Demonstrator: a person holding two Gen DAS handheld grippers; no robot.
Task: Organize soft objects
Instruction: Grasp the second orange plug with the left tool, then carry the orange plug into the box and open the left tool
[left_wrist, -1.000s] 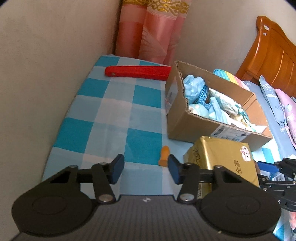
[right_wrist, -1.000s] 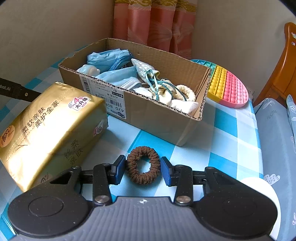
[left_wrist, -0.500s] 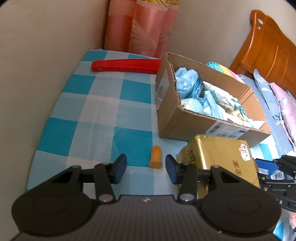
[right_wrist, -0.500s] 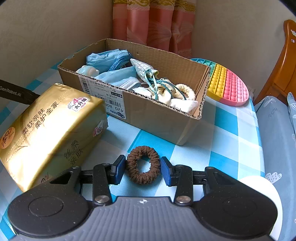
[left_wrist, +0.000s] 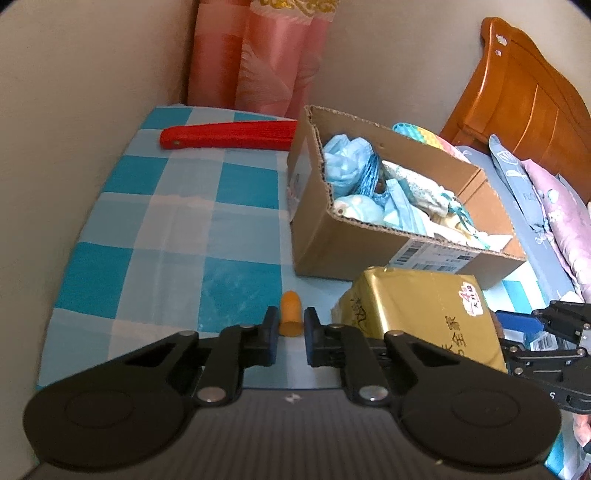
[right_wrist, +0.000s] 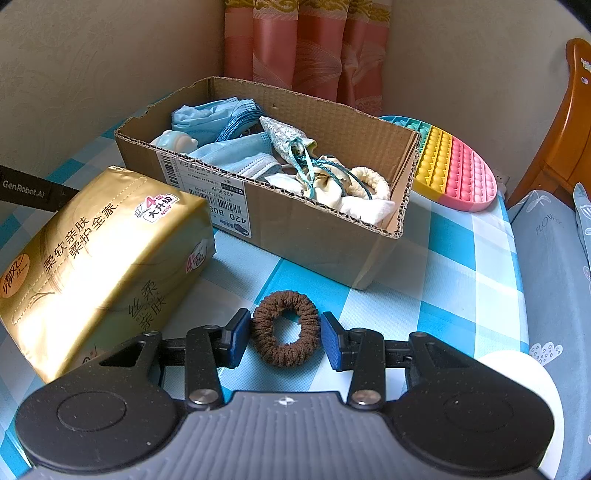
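Orange foam earplug (left_wrist: 290, 313) on the checked counter (left_wrist: 177, 229) now sits between the left tongs (left_wrist: 290, 332), which have narrowed around it, contact unclear. The right tongs (right_wrist: 283, 334) stay apart around the brown scrunchie (right_wrist: 285, 328); the cardboard box (right_wrist: 332, 236) awaits both.

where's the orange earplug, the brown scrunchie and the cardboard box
orange earplug (left_wrist: 290, 311), left wrist view, middle of its body
brown scrunchie (right_wrist: 285, 339), right wrist view, its left band
cardboard box (right_wrist: 317, 225), right wrist view, near front wall
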